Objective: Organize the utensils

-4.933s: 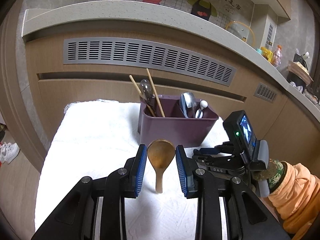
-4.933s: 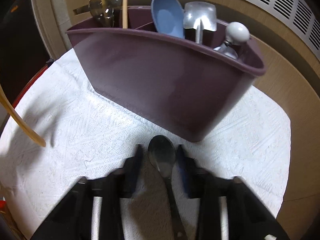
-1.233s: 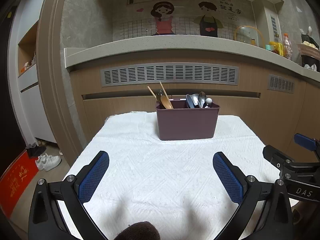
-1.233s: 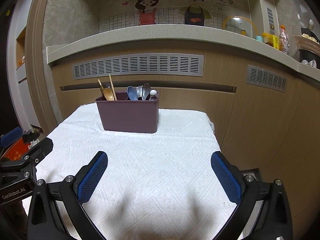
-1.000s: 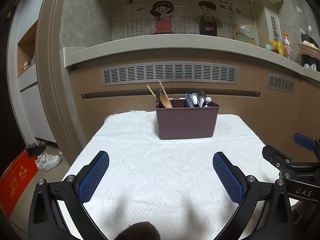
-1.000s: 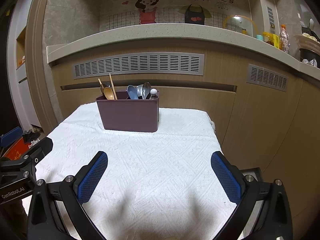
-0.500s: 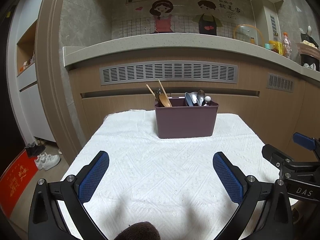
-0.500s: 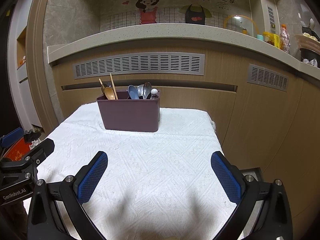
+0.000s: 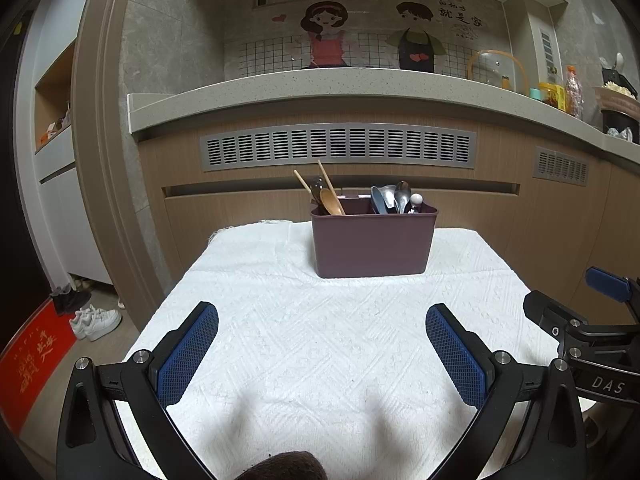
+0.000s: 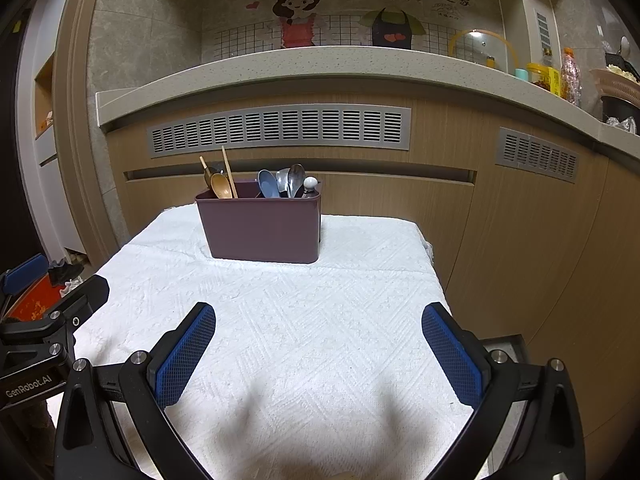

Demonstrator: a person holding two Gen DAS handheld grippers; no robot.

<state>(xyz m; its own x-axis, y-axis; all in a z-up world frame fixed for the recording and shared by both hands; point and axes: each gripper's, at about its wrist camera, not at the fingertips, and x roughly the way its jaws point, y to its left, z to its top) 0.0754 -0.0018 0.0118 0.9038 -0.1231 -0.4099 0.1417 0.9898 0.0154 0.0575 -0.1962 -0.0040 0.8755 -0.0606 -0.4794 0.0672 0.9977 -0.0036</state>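
Overall, a surface (image 9: 320, 340) covered with a white textured cloth fills the lower middle of both frames, with a wood-panelled cabinet front and a long grey vent grille (image 9: 338, 145) behind it in the upper half.

Utensil caddy (image 9: 373, 240): dark plum, rectangular, upright on the cloth at the far centre of the left wrist view and slightly left of centre in the right wrist view (image 10: 262, 226). All visible utensils stand inside it.

Left gripper (image 9: 322, 354): bottom of its own frame, blue-padded fingers spread wide apart, nothing between them, well short of the caddy.

Right gripper (image 10: 319, 354): likewise low in its frame, fingers spread wide, nothing held; part of it also shows at the right edge of the left wrist view.

Contents, left compartment: a wooden spoon (image 9: 332, 201), bowl up, beside two chopsticks (image 9: 326, 178) leaning left. Right compartment: a blue spoon (image 9: 377, 200), metal spoons (image 9: 401, 194) and a white-knobbed item (image 9: 417, 199), close together.

Cloth between grippers and caddy carries no loose utensils.
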